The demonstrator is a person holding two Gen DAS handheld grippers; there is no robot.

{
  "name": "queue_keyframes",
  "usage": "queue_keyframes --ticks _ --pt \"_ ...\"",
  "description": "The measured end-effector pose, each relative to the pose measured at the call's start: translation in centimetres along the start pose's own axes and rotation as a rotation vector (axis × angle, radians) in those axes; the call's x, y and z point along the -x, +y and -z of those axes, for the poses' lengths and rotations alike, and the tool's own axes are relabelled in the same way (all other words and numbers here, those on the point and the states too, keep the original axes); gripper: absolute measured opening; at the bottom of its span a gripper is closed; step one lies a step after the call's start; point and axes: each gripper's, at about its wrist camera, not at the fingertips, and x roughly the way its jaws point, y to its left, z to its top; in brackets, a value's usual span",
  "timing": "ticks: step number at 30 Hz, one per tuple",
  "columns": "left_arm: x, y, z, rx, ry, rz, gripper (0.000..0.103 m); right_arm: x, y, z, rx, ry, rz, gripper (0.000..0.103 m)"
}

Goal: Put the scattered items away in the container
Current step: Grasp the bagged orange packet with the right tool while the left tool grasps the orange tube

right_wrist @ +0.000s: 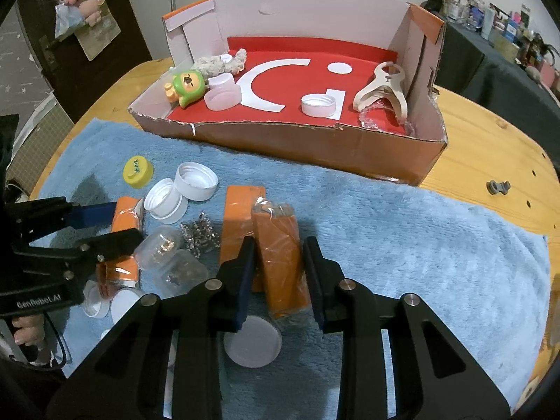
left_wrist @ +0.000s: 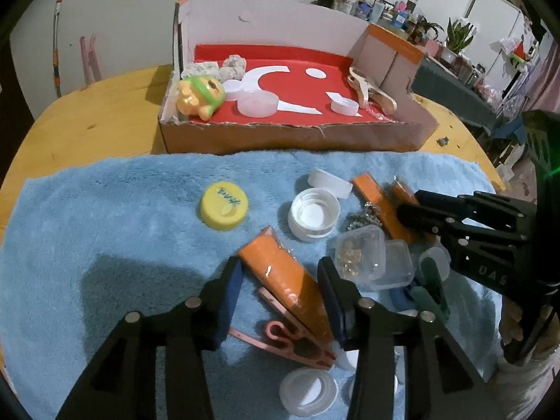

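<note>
An orange packet [left_wrist: 290, 283] is straddled by the left gripper [left_wrist: 280, 276], jaws spread wide. Another orange packet [right_wrist: 280, 262] is bracketed by the open-jawed right gripper [right_wrist: 278, 266]; the box [right_wrist: 280, 147] is seen at twelve o'clock.

A fluffy blue cloth towel [right_wrist: 420, 245] covers a smooth wooden table [right_wrist: 490, 133], with a rough-edged cardboard box [right_wrist: 280, 143], glossy film-wrapped orange packets [right_wrist: 283, 262] and smooth plastic caps [left_wrist: 313, 213].
</note>
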Motion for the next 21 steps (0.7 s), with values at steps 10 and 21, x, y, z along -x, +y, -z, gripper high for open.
queue_keyframes --ticks 10,21 --pt "0.4 -0.6 0.0 -0.006 -0.006 0.052 0.02 0.4 -0.6 0.2 -0.012 -0.013 0.019 0.026" --pt "0.8 -0.7 -0.1 0.002 -0.027 0.076 0.016 1.1 -0.7 -0.1 -0.018 -0.039 0.039 0.025"
